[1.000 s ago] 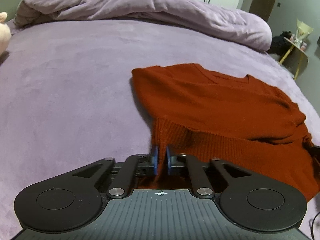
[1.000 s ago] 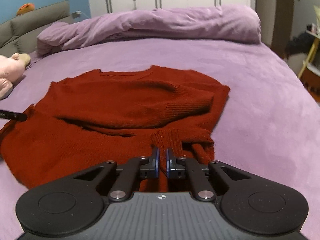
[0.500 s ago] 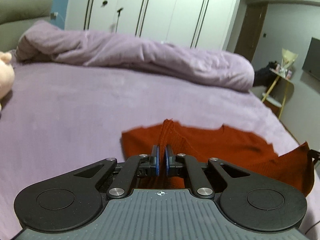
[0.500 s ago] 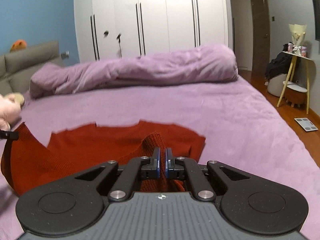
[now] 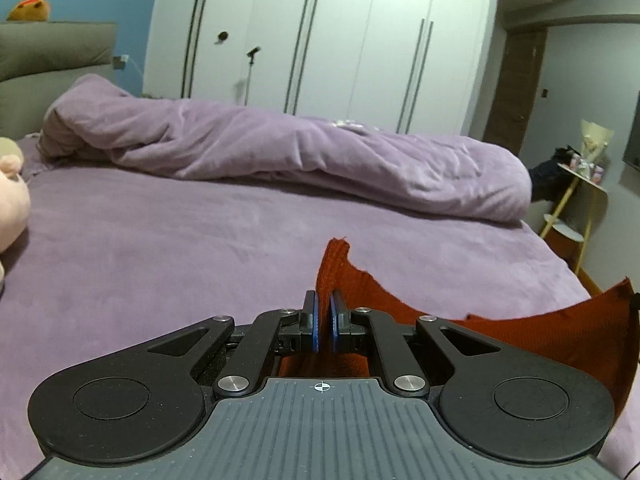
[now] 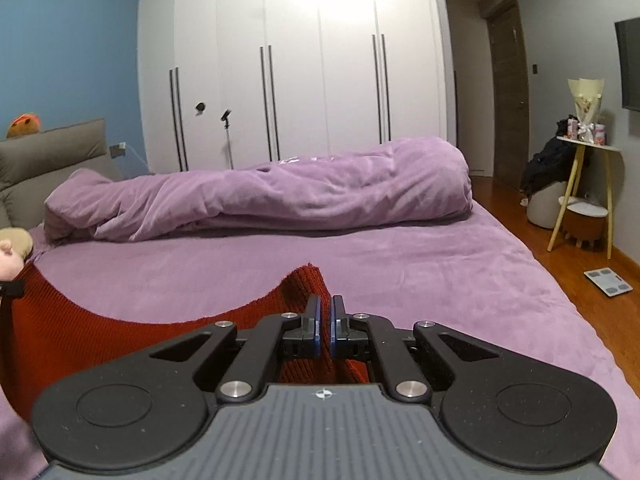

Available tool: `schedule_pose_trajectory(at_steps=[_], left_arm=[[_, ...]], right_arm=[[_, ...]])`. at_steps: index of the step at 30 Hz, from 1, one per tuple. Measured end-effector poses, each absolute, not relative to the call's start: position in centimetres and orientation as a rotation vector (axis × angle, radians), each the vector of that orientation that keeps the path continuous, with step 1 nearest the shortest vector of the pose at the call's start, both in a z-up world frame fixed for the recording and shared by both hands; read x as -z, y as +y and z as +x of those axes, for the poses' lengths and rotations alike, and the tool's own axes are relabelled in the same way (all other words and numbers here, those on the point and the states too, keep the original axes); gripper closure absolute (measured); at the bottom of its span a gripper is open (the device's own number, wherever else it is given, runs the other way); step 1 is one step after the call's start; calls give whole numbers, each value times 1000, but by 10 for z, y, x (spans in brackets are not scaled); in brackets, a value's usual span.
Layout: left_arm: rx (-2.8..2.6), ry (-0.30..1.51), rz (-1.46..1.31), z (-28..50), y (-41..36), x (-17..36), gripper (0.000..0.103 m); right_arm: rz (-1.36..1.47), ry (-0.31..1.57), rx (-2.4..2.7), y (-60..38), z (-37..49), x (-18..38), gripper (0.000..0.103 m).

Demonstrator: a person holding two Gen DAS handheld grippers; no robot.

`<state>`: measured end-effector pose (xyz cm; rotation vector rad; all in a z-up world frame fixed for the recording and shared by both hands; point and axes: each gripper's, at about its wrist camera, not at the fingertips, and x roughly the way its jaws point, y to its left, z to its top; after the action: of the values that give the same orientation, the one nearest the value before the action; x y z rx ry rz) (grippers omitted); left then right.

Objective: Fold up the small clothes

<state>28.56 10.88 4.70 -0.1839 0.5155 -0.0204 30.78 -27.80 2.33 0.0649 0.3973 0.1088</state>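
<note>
A rust-red knit sweater (image 5: 560, 332) hangs stretched in the air between my two grippers above the purple bed (image 5: 160, 248). My left gripper (image 5: 323, 322) is shut on one corner of its ribbed hem, which sticks up past the fingers. My right gripper (image 6: 325, 326) is shut on the other hem corner; the sweater (image 6: 80, 332) sags in a curve to the left of it. The rest of the sweater is hidden below both grippers.
A rolled purple duvet (image 6: 260, 196) lies across the far side of the bed. A pink plush toy (image 5: 12, 208) sits at the left edge. A side table (image 6: 588, 184) and a scale (image 6: 608, 282) stand on the wood floor at right. White wardrobes fill the back wall.
Both grippers have lifted the hem up off the bed and tilted level. The sweater lay flat a second ago; it now hangs between them, higher than half a second ago.
</note>
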Motion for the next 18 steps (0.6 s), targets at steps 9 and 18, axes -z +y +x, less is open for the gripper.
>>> schedule_pose_trajectory(at_steps=[9,18], left_arm=[[-61,516,-172,339,108,-31,95],[-157,568,-87,392,89,23,96]], right_arm=[[69,407,-35,-275,375,-15,100],[51,485,48,-266,439,35,100]])
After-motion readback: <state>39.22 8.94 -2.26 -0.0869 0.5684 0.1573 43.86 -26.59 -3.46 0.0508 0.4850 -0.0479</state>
